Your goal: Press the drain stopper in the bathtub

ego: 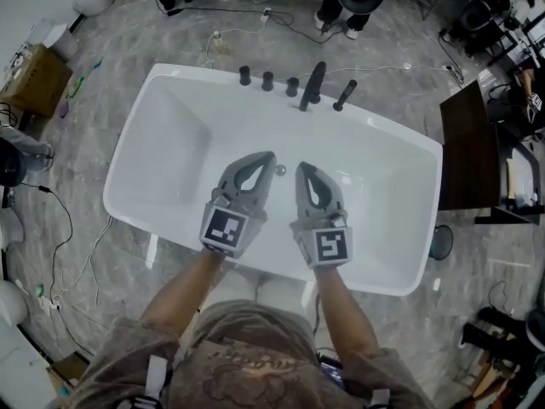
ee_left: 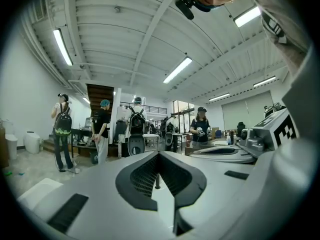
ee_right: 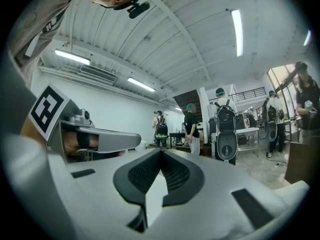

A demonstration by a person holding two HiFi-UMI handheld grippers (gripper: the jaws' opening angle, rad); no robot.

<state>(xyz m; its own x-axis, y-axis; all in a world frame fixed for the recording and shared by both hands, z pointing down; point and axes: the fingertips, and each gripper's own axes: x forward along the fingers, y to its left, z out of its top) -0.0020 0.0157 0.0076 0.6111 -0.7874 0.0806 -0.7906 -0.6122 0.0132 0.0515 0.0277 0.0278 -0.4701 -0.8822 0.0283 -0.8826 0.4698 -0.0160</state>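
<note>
Left gripper (ego: 268, 157): jaws clenched tip to tip, nothing between them, as its own view confirms (ee_left: 158, 154). Right gripper (ego: 301, 168): likewise clenched and empty (ee_right: 161, 150). Both are held over the bathtub (ego: 387, 284), side by side and apart.

Drain stopper (ego: 280, 170): seated on the tub floor, showing between the two gripper tips and beneath them; contact with either is not evident. Judged rigid metal, spring-loaded, smooth and likely slippery. It needs no grasp: closed jaw tips should bear squarely on the cap's centre, since an off-centre push may skid. It appears as a small, round, shiny silver cap; finer detail is too small to tell.

Far rim: dark faucet spout (ego: 312, 86) with dark knobs (ego: 267, 80) alongside
</note>
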